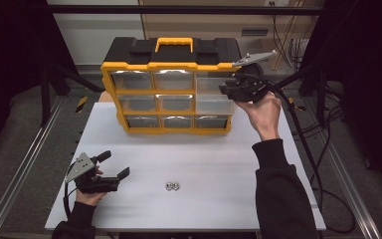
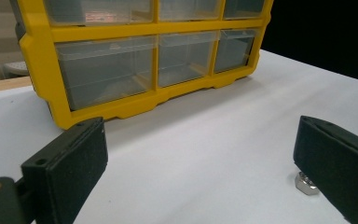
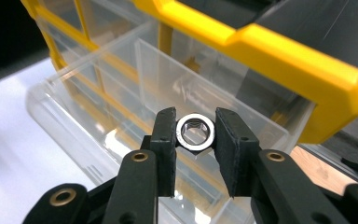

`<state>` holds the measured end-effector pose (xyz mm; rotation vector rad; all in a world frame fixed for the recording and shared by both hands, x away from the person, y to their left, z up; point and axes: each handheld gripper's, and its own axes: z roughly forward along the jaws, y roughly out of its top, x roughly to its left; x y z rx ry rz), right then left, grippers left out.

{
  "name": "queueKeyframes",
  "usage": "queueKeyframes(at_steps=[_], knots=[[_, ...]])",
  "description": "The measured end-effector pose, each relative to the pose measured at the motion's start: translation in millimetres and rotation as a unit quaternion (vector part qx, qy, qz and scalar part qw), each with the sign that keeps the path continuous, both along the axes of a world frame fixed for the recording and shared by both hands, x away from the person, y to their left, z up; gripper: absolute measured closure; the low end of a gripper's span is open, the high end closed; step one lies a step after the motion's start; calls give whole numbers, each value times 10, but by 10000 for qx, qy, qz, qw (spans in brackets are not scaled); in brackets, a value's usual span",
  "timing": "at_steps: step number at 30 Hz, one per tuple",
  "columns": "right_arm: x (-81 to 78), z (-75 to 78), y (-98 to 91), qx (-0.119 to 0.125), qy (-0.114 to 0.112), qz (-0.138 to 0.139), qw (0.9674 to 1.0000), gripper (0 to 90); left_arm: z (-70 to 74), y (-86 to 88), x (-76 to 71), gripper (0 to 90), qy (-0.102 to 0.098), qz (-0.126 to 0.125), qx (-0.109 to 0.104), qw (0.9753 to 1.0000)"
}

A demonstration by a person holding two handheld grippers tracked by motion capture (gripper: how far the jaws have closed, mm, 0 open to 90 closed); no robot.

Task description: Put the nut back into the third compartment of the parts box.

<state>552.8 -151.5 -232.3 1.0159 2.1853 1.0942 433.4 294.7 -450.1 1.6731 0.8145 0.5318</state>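
Landmark: the yellow organizer (image 1: 171,87), standing upright at the back of the white bench (image 1: 204,164), black top, yellow handle (image 1: 174,44) up, clear drawers facing the person.

Left tongs (image 1: 117,167): well in front of the organizer's left end, low over the bench, jaws wide apart, nothing between them. The left gripper view looks level across the bench at the organizer's bottom drawer row.

Two loose nuts (image 1: 172,186): on the bench in front of the organizer's middle, touching or just beside each other, lying flat, bores up. One of them (image 2: 305,182) sits just behind the right-hand jaw in the left gripper view, partly hidden.

Right tongs (image 3: 195,135): at the organizer's right end, at the pulled-out clear drawer (image 3: 121,112) in the right column. Upper or middle row, can't tell from the high view. Jaws narrow, clamped on a hex nut (image 3: 195,133).

Nut attitude: pads press on two opposite sides, bore axis points back along the tongs toward the camera, so the open hole faces the lens. No real long axis, it's a flat ring. It hangs over the open drawer, above its front part, not touching the walls as far as I can see.
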Motion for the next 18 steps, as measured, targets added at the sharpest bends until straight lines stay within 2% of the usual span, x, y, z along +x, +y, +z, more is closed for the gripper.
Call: queueKeyframes(at_steps=[5, 12, 15, 18], knots=[[40, -15, 0, 110, 138, 43, 9998, 693, -1, -1, 1, 28, 7, -4, 6, 10000], [42, -11, -11, 237, 111, 22, 9997, 621, 0, 1, 0, 28, 5, -4, -1, 10000], [-1, 20, -35, 358, -76, 52, 9993, 547, 1, 2, 0, 28, 5, -4, -5, 10000], [-87, 69, -80, 601, -387, 115, 9974, 448, 3, 2, -2, 28, -2, -3, -12, 10000]])
